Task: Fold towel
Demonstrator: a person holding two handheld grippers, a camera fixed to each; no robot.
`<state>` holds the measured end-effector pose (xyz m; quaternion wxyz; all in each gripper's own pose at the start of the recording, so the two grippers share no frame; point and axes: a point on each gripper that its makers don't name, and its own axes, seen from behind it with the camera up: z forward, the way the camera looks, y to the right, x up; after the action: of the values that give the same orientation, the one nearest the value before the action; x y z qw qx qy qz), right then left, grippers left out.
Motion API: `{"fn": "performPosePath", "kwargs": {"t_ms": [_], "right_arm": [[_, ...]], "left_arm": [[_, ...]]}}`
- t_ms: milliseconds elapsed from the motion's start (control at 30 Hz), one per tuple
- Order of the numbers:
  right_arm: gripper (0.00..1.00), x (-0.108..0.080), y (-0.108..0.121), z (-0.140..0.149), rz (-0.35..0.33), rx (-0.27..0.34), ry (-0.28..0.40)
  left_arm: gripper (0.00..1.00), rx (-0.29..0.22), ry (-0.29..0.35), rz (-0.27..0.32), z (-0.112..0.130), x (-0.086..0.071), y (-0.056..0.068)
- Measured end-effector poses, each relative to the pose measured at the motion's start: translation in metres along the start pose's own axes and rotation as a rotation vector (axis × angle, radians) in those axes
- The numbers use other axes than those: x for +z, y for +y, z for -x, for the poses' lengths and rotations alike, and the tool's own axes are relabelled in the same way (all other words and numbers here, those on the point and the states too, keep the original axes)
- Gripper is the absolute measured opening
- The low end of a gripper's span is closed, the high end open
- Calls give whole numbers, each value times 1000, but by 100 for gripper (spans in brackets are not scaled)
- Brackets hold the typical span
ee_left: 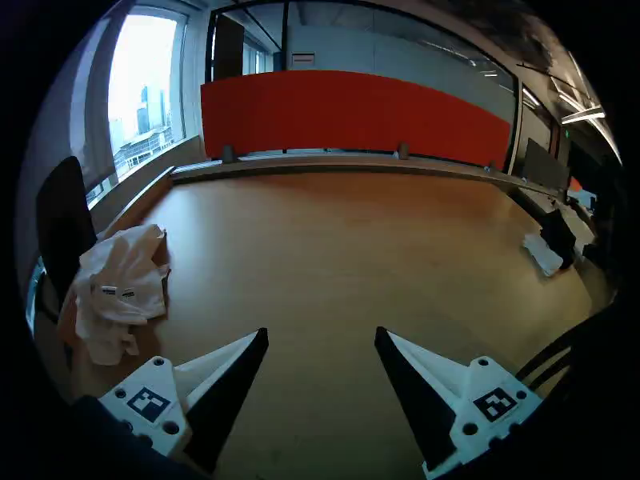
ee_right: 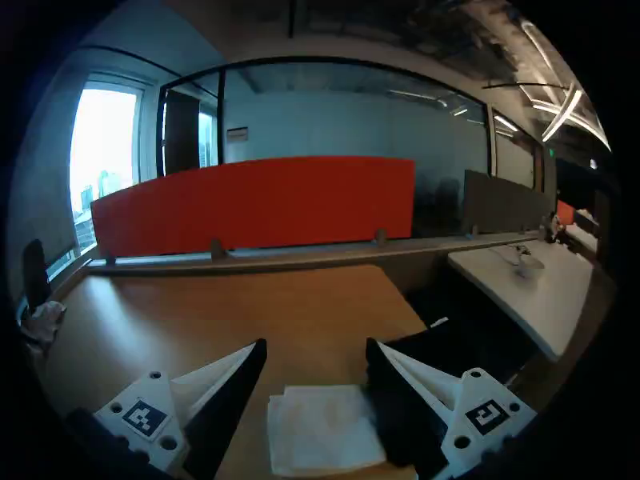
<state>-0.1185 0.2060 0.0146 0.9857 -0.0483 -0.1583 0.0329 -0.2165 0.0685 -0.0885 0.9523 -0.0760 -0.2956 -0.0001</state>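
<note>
A crumpled pile of white towels (ee_left: 120, 292) lies at the left edge of the wooden table (ee_left: 336, 240) in the left gripper view, left of my left gripper (ee_left: 320, 344), which stands open over bare wood. A folded white towel (ee_right: 324, 428) lies flat at the table's near right end in the right gripper view, just below and between the tips of my right gripper (ee_right: 314, 352), which is open and holds nothing. The same folded towel (ee_left: 544, 254) appears small at the far right in the left gripper view. The pile (ee_right: 42, 322) also appears far left in the right gripper view.
An orange divider panel (ee_left: 352, 112) runs along the table's far edge. A dark chair (ee_left: 60, 224) stands behind the pile by the window. A dark object (ee_left: 560, 236) sits next to the folded towel. A white desk (ee_right: 528, 292) stands to the right across a gap.
</note>
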Motion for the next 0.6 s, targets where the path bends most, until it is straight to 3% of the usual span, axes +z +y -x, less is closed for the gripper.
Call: {"fn": "performPosePath", "kwargs": {"t_ms": [333, 600], "right_arm": [[99, -7, -3, -43, 15, 14, 165], [100, -12, -12, -55, 0, 3, 206]], "left_arm": [[100, -2, 11, 3, -5, -1, 1], [99, -3, 26, 6, -14, -1, 2]]}}
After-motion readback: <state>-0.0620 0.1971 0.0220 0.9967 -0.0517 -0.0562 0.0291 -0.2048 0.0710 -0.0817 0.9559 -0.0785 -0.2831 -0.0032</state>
